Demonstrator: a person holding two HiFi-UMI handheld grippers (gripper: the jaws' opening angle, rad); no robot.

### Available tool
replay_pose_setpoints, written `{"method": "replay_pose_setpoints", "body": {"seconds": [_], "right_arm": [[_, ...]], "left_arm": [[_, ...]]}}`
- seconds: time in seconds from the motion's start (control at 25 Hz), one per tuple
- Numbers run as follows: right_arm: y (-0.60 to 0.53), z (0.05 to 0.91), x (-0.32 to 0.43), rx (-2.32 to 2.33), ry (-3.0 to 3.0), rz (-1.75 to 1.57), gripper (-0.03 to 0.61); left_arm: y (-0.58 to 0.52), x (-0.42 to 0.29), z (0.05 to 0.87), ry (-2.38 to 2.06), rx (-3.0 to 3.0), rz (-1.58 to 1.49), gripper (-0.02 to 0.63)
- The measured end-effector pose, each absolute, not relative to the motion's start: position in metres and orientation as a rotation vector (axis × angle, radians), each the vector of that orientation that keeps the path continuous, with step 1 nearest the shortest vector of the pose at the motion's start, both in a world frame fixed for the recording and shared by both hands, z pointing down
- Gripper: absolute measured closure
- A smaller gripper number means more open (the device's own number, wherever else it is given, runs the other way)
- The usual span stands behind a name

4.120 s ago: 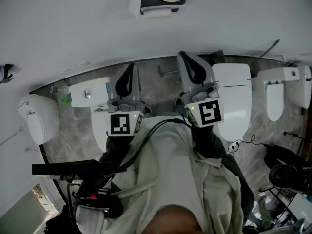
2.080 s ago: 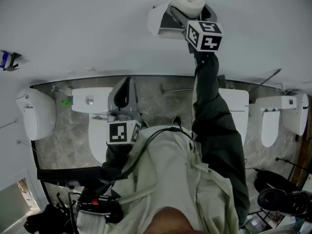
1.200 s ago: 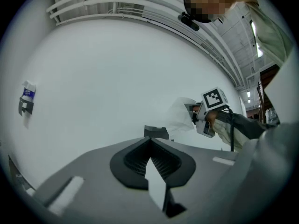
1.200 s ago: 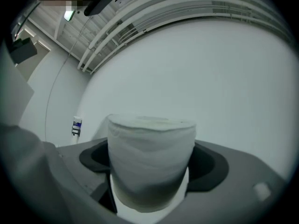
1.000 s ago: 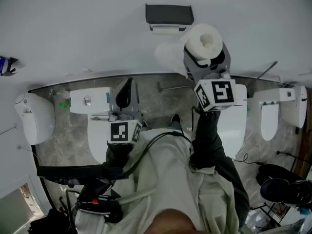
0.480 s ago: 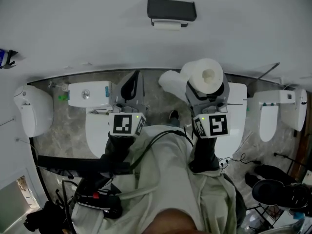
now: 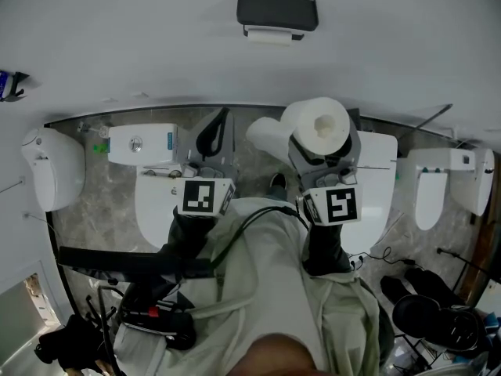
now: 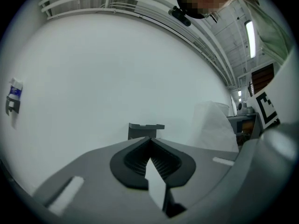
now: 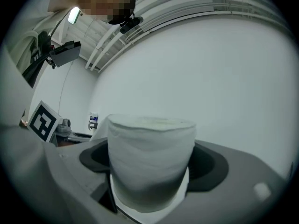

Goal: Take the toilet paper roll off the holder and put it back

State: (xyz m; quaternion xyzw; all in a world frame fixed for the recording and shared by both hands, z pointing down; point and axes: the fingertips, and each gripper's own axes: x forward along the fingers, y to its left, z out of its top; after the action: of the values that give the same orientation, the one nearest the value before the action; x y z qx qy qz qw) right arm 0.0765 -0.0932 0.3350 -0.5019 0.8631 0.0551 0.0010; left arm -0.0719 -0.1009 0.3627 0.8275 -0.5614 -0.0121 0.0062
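Note:
The dark grey holder (image 7: 277,14) is fixed high on the white wall with no roll on it; in the left gripper view the holder (image 8: 145,129) shows just past the jaws. My right gripper (image 7: 321,143) is shut on the white toilet paper roll (image 7: 319,128), held upright well below the holder, with a loose sheet (image 7: 266,135) hanging off to its left. In the right gripper view the roll (image 9: 149,162) fills the space between the jaws. My left gripper (image 7: 215,135) is shut and holds nothing; the left gripper (image 8: 150,146) points at the wall.
White toilets (image 7: 153,175) (image 7: 376,186) (image 7: 438,182) stand on the marbled floor along the wall, with a white fixture (image 7: 51,178) at the far left. A small blue-and-white item (image 7: 8,84) hangs on the wall. Black gear (image 7: 156,319) sits lower left.
My right gripper rose to the holder, shut on the roll, and carried it down and back toward the body with a sheet trailing. The left gripper barely moved.

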Motion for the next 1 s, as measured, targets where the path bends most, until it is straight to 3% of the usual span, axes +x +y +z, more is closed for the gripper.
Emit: {"method": "replay_pose_setpoints", "body": {"seconds": [0.64, 1.0], "right_arm": [[-0.062, 0.322, 0.096, -1.549, 2.676, 0.225, 0.114], [-0.166, 0.274, 0.110, -1.581, 2.566, 0.376, 0.114]], "left_arm": [[-0.100, -0.057, 0.365, -1.736, 2.559, -0.083, 0.607], [-0.092, -0.064, 0.365, -1.740, 2.548, -0.046, 0.607]]}}
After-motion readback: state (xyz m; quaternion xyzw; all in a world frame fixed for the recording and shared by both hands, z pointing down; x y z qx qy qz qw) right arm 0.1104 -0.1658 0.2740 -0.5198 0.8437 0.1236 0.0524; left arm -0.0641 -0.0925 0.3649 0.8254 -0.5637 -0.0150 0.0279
